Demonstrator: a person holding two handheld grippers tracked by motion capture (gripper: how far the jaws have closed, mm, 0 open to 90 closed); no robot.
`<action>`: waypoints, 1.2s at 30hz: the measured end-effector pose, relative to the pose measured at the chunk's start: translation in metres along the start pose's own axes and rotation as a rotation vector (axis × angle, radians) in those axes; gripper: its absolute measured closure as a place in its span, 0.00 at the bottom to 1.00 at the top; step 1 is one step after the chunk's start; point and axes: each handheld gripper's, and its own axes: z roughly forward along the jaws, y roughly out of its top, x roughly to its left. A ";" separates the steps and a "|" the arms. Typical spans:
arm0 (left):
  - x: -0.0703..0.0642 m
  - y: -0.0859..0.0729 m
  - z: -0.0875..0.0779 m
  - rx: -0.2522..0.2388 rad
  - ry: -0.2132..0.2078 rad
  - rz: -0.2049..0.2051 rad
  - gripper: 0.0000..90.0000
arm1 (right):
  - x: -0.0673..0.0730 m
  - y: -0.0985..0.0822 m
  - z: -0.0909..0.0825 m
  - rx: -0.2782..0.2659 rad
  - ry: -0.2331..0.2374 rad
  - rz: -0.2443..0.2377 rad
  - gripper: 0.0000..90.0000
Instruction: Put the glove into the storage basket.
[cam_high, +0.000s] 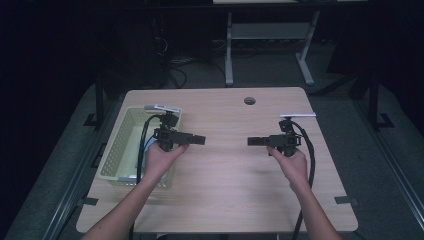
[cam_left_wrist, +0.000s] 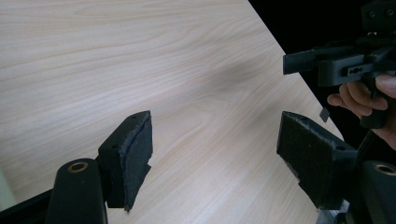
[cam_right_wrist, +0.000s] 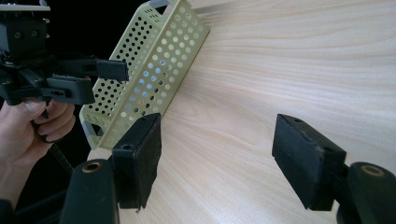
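Observation:
Two hand-held black grippers face each other above a light wooden table (cam_high: 225, 170). My left gripper (cam_high: 201, 140) is held just right of a pale yellow-green perforated basket (cam_high: 120, 145), pointing right. Its jaws (cam_left_wrist: 215, 140) stand wide apart over bare wood with nothing between them. My right gripper (cam_high: 251, 141) points left from the right half of the table. Its jaws (cam_right_wrist: 217, 140) are also open and empty. Each gripper view shows the other gripper farther off: the right gripper (cam_left_wrist: 327, 63) and the left gripper (cam_right_wrist: 88, 74), each in a hand.
The basket (cam_right_wrist: 154, 60) lies along the table's left edge; something blue shows faintly through its holes. A round cable hole (cam_high: 249, 100) sits near the far edge. Behind the table stands a white desk frame (cam_high: 229, 55) on a dark floor.

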 end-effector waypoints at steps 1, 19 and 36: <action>0.000 -0.001 0.001 0.003 -0.005 0.001 0.29 | 0.000 0.000 -0.001 -0.002 0.001 0.000 0.36; -0.012 -0.012 0.022 0.012 -0.038 0.013 0.29 | -0.021 -0.018 -0.023 -0.025 0.008 0.042 0.35; -0.024 -0.027 0.039 0.025 -0.071 0.026 0.29 | -0.036 -0.032 -0.039 -0.048 0.007 0.076 0.35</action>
